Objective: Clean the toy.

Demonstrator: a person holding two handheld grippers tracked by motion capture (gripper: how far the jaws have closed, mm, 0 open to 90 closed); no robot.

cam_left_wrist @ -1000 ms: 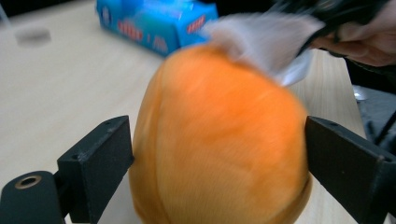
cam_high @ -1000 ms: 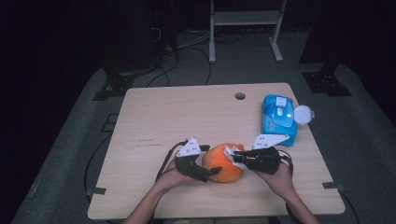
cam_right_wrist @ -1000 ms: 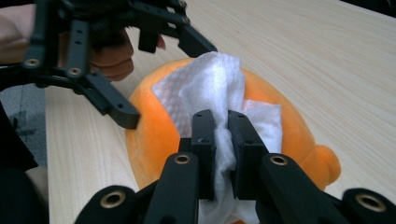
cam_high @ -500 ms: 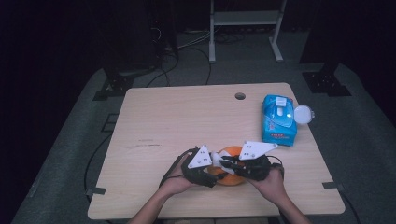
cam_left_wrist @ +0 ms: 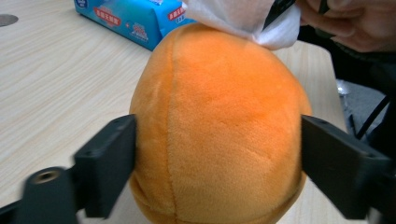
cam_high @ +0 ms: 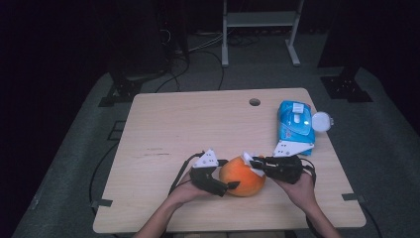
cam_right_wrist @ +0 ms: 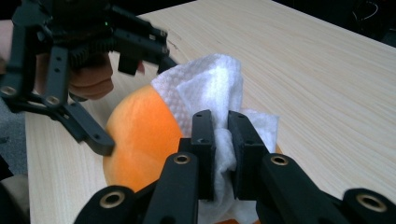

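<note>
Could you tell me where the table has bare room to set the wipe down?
Free: the far-left table, and between the hole and the plush orange. Crowded: the near middle around both tools, and beside the wipes pack.

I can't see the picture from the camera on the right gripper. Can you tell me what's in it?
The right gripper pinches a white tissue between its black jaws, pressing it on an orange plush ball. The left gripper holds the ball from the far side, over a pale wooden table.
</note>
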